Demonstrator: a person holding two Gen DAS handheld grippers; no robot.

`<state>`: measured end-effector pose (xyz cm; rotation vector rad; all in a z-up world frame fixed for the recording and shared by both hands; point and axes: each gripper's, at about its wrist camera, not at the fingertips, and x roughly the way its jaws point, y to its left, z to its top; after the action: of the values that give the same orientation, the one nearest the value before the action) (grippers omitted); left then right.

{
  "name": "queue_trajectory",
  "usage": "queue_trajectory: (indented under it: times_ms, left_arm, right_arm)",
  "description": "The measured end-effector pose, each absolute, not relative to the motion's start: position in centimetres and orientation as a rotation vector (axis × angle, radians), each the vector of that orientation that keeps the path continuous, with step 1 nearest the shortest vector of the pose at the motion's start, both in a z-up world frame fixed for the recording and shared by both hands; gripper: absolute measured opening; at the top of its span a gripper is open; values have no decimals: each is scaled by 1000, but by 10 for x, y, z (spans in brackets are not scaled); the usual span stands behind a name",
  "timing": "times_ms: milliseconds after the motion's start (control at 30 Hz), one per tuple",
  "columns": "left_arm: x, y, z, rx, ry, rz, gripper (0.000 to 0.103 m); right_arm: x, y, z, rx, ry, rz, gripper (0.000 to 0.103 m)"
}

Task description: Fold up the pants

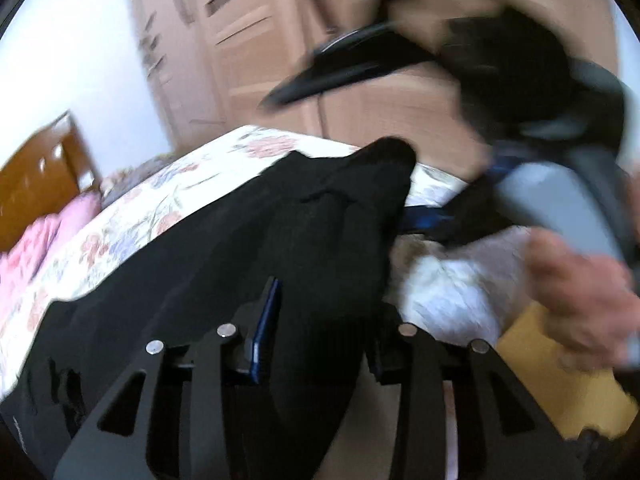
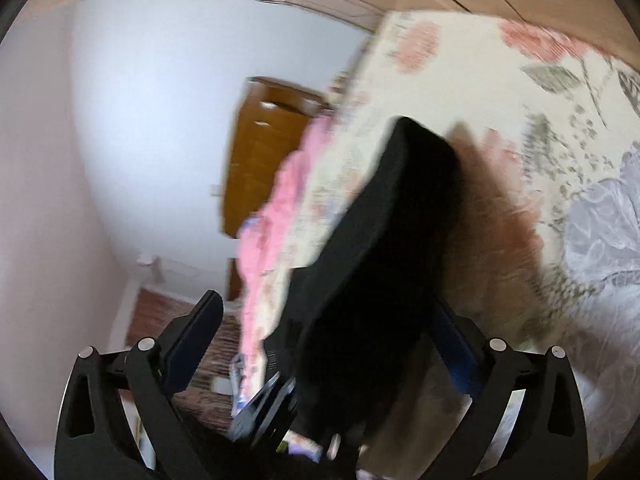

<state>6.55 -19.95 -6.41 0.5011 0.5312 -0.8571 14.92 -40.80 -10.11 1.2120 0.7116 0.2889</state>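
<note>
The black pants (image 1: 256,240) hang soft and limp over the flowered bed (image 1: 132,220). The left gripper (image 1: 316,320) pinches a fold; the right gripper (image 2: 328,344) stands wide, cloth between its fingers unpinched. Better grasp the hem.

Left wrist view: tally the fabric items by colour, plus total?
Black: 1, the black fabric pants draped over the bed
Floral cream: 1, the flower-print cream bedspread
Pink: 1, the crumpled pink cloth at the bed's far end
Yellow: 1, the yellow cloth, too blurred to identify
Total: 4
</note>
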Motion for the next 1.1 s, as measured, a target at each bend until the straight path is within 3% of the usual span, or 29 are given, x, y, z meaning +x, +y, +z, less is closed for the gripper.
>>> queue_trajectory:
  times_ms: [33, 100, 167, 233, 300, 333, 433, 500, 633, 800, 967, 1100]
  left_arm:
    - [61, -192, -61, 495, 522, -880, 44]
    - [58, -166, -49, 428, 499, -898, 78]
    - [67, -118, -32, 330, 445, -799, 90]
    - [87, -72, -20, 245, 440, -669, 91]
    - [108, -22, -11, 178, 436, -503, 99]
    - [120, 3, -10, 142, 451, -418, 100]
    - [153, 53, -16, 69, 536, -279, 100]
    - [169, 70, -26, 71, 584, -190, 100]
    - [204, 68, -74, 195, 747, -134, 102]
    - [204, 85, -85, 102, 738, -175, 102]
    - [160, 129, -41, -45, 523, -120, 102]
    - [132, 195, -13, -155, 421, 21, 102]
  right_arm:
    - [153, -408, -107, 1210, 733, 269, 97]
    - [156, -406, -110, 1175, 752, 243, 83]
    - [155, -403, -110, 1143, 766, 232, 80]
    - [152, -402, -112, 1106, 782, 217, 72]
    - [150, -402, -116, 1095, 796, 211, 65]
    - [148, -402, -116, 1085, 801, 206, 62]
    - [147, -401, -113, 1006, 805, 163, 38]
    - [144, -398, -107, 959, 762, 165, 29]
    - [136, -392, -91, 928, 664, 166, 26]
    - [138, -363, -44, 822, 564, 196, 26]
    - [160, -256, 42, 478, 500, 300, 26]
    - [190, -141, 71, 246, 486, 392, 26]
